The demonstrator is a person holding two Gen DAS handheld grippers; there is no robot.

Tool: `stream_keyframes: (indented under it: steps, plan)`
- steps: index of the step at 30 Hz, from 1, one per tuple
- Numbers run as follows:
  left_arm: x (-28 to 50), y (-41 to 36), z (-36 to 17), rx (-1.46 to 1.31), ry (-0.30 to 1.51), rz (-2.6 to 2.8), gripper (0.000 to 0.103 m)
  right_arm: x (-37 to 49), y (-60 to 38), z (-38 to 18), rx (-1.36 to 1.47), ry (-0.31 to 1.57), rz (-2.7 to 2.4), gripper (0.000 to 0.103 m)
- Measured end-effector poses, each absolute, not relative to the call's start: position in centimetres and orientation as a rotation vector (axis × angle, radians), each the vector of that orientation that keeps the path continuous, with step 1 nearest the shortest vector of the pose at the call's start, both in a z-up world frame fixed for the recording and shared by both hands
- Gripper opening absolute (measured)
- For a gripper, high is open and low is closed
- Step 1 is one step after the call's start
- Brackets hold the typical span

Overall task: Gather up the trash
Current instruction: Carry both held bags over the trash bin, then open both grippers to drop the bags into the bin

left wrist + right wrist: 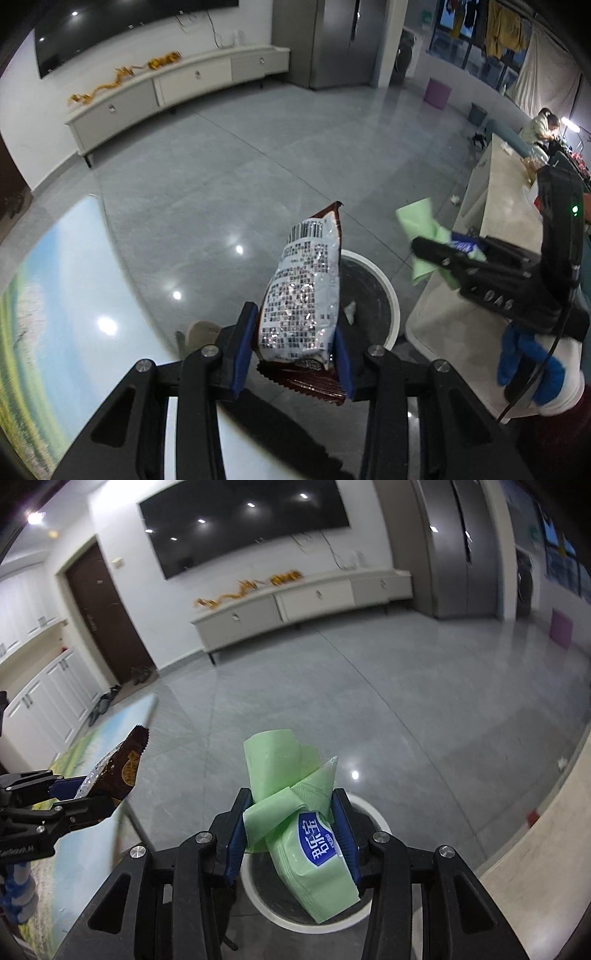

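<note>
Green tissue pack (303,827) clamped by right gripper (291,834), snack wrapper (303,299) by left gripper (293,354); centre each over the bin (391,299) before releasing.

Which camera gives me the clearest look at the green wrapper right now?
The right wrist view. The green wrapper fills the centre there, clamped in the right gripper above the trash bin, blue label readable. The left wrist view shows it only small, side-on and partly hidden by that gripper.

Jaws clamp snack wrapper (301,295) above, seemingly, bin (388,291).
</note>
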State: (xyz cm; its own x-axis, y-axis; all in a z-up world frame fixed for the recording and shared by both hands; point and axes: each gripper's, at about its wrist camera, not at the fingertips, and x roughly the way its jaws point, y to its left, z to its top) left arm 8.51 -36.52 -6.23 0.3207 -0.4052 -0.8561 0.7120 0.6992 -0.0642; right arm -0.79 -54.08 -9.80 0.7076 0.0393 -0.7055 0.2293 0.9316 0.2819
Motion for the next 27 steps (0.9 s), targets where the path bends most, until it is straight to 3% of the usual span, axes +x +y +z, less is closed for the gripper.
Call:
stream_keyframes:
  steps: [11,18,27]
  plan:
    - [10.4,-41.5,-11.3,0.353,1.115,-0.775,0.039,2.3,-56.6,-16.3,0.422,0.920,-0.155,0.045]
    - [11.2,-42.1,-12.5,0.315,1.156,-0.782,0.048,2.8,-56.8,-17.3,0.404,0.946,-0.187,0.054]
    - [11.2,-41.2,-11.6,0.280,1.152,-0.768,0.048,2.4,-56.4,-16.7,0.390,0.941,-0.207,0.058]
